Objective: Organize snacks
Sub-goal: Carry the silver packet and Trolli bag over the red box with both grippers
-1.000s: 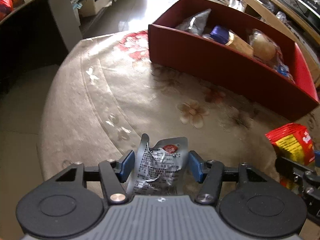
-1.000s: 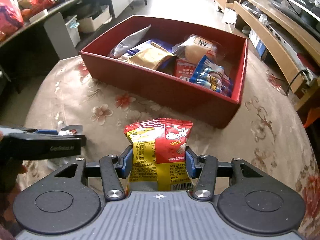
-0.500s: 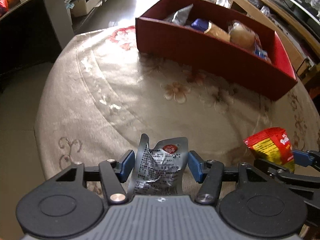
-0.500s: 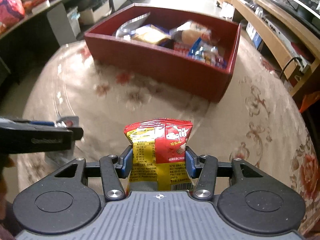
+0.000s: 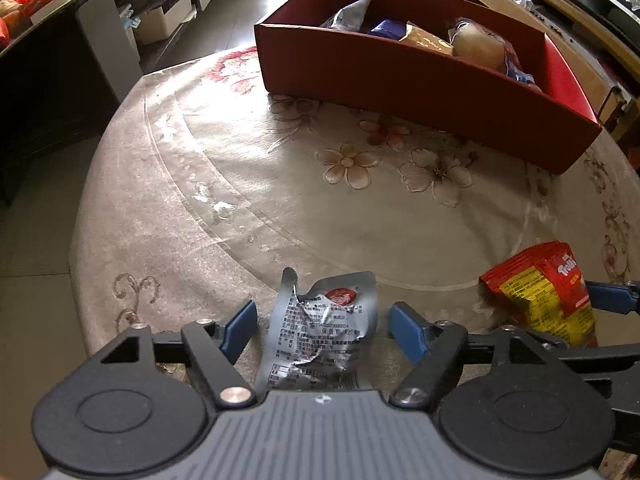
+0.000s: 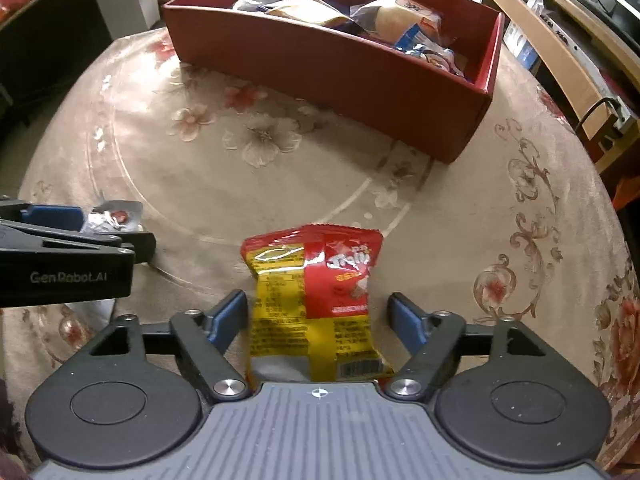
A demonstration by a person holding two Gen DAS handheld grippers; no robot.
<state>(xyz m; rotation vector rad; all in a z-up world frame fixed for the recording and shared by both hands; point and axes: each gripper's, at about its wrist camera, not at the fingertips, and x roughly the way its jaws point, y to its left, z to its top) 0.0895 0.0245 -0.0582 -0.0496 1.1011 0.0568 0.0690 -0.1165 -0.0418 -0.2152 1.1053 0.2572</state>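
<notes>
A silver snack packet point(image 5: 320, 332) lies between the fingers of my left gripper point(image 5: 322, 326), whose jaws stand wide of it and do not touch it. A red and yellow snack bag point(image 6: 316, 300) lies between the fingers of my right gripper point(image 6: 318, 318), also with gaps on both sides. Both packets rest on the round table near its front. The red box point(image 6: 320, 60) holding several snacks stands at the far side; it also shows in the left wrist view point(image 5: 400, 76). The red bag shows at the right of the left wrist view point(image 5: 540, 292).
The round table has a floral cloth point(image 5: 280, 184) under a clear cover. The left gripper body point(image 6: 68, 264) is at the left of the right wrist view. Shelves point(image 6: 560, 40) stand beyond the table on the right, a dark counter point(image 5: 40, 60) on the left.
Both grippers have pulled back from the red box and lowered toward the table. Both jaws have opened, letting go of the silver packet and the red bag.
</notes>
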